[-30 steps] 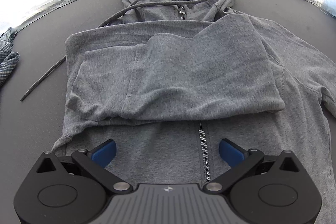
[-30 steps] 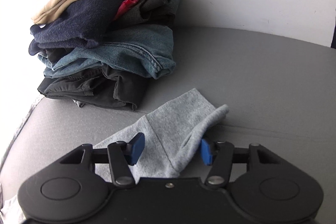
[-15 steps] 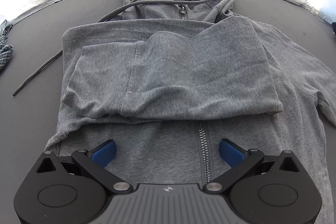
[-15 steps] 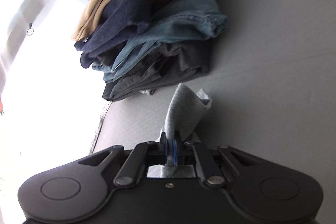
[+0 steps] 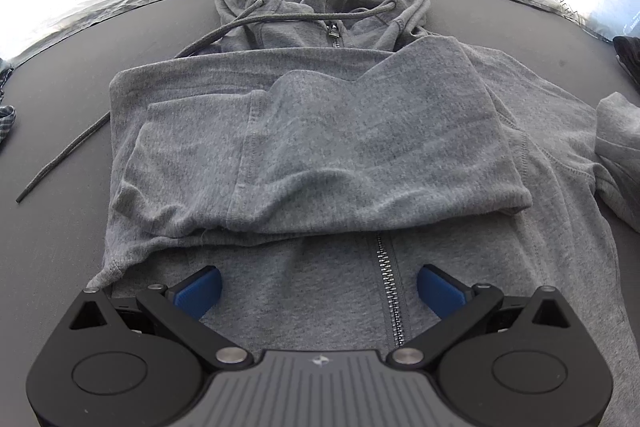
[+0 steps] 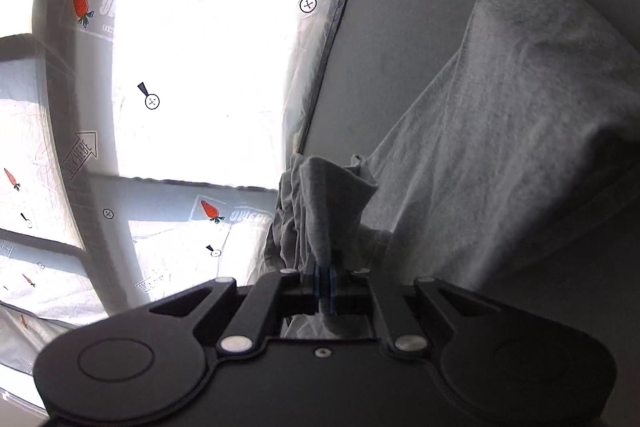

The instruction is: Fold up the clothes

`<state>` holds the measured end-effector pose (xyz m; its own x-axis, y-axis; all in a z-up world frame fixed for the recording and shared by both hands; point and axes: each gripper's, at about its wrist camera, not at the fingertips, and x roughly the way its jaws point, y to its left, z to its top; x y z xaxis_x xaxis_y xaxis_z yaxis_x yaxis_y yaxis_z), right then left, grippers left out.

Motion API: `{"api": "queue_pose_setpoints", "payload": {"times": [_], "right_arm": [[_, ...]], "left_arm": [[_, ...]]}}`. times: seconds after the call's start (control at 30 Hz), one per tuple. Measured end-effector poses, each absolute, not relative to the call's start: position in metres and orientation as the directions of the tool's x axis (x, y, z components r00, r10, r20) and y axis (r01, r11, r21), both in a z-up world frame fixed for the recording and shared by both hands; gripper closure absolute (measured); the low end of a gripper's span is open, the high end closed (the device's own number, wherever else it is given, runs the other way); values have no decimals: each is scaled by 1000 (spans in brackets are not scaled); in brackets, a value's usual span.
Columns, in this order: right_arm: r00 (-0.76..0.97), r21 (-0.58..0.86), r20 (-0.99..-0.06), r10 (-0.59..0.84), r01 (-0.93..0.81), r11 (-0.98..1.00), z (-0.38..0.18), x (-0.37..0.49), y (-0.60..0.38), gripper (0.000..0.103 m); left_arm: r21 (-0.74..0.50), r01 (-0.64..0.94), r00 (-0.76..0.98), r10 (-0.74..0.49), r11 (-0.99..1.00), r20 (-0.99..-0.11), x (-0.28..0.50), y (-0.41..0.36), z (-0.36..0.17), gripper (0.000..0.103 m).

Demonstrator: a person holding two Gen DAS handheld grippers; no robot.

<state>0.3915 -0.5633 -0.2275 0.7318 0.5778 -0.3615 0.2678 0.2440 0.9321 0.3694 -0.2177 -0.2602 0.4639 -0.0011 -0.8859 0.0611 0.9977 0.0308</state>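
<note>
Our left gripper point(image 5: 319, 285) hangs released over the grey hoodie point(image 5: 320, 155). Our right gripper point(image 6: 325, 285) is grasping its sleeve point(image 6: 500, 147).

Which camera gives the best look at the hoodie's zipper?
The left wrist view. The zipper runs down the hoodie between the open left tool, with its pull near the hood. The right wrist view shows only gray sleeve cloth, no zipper.

We can't see the hoodie's point(image 5: 320, 155) hem – left gripper point(image 5: 318, 287) covers it – and the right sleeve point(image 5: 618, 147) gets cropped.
</note>
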Motion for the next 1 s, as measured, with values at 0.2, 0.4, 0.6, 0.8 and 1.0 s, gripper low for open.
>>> {"api": "queue_pose_setpoints", "payload": {"times": [0.2, 0.4, 0.6, 0.8, 1.0], "right_arm": [[590, 900, -413, 694, 382, 210, -254, 396, -511, 89], [668, 906, -391, 633, 401, 137, -248, 384, -535, 59], [721, 792, -553, 418, 299, 532, -198, 379, -557, 15], [752, 403, -647, 124, 200, 893, -168, 365, -558, 0], [731, 230, -683, 8, 204, 951, -179, 358, -564, 0]], "left_arm": [[28, 82, 469, -14, 996, -883, 370, -217, -260, 0], [26, 79, 470, -14, 997, -883, 370, -217, -261, 0], [21, 52, 429, -3, 998, -903, 374, -218, -259, 0], [-40, 98, 398, -76, 994, -914, 366, -229, -254, 0], [-155, 248, 409, -249, 956, -878, 359, -255, -238, 0]]}}
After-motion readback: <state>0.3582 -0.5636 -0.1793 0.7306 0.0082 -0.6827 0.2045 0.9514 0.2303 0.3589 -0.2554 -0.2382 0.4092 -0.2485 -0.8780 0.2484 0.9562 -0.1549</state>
